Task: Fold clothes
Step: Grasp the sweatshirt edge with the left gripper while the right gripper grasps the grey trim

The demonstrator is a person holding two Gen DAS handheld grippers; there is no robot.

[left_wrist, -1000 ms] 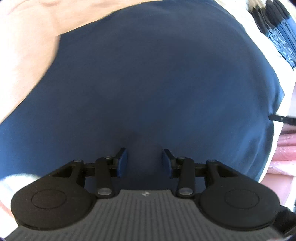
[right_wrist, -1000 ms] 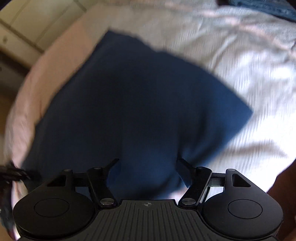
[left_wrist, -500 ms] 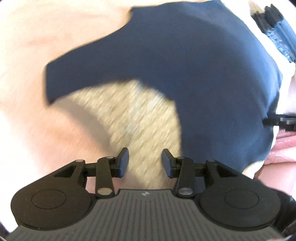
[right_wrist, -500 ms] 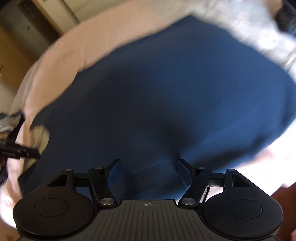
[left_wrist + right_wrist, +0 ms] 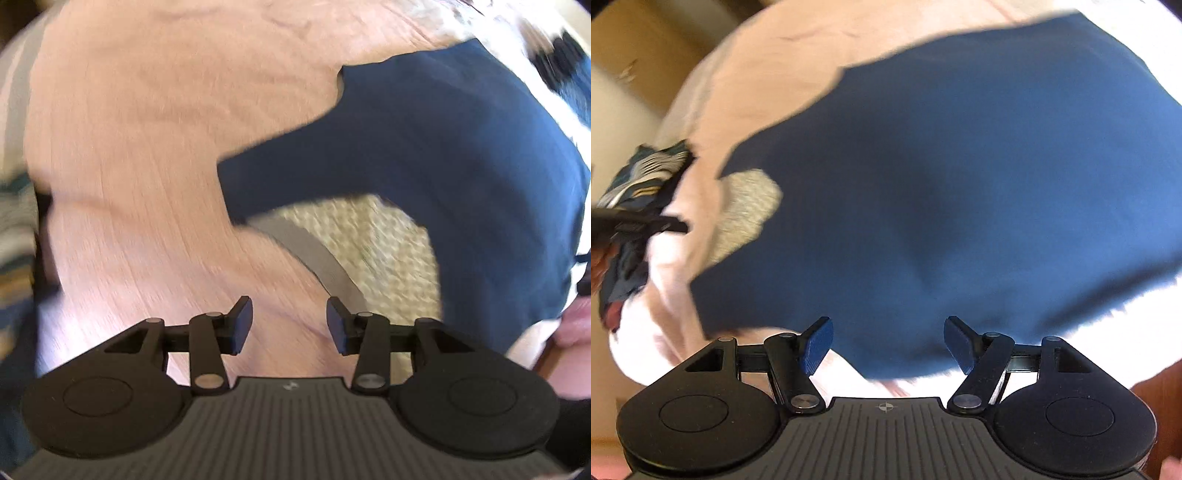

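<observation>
The left gripper (image 5: 290, 325) and the right gripper (image 5: 888, 345) both hang with fingers spread apart, gripping nothing.

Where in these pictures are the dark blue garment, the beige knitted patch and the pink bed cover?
dark blue garment (image 5: 960, 184), right wrist view, middle of its body
beige knitted patch (image 5: 376, 240), left wrist view, its textured middle
pink bed cover (image 5: 147, 147), left wrist view, a bare stretch

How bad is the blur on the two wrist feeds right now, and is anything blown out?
Left wrist view: pink sheet and navy shirt edges are motion-smeared, far right corner washed out white; the left claw itself stays sharp. Right wrist view: shirt outline soft, white bedding along the lower right overexposed, right claw crisp.
</observation>
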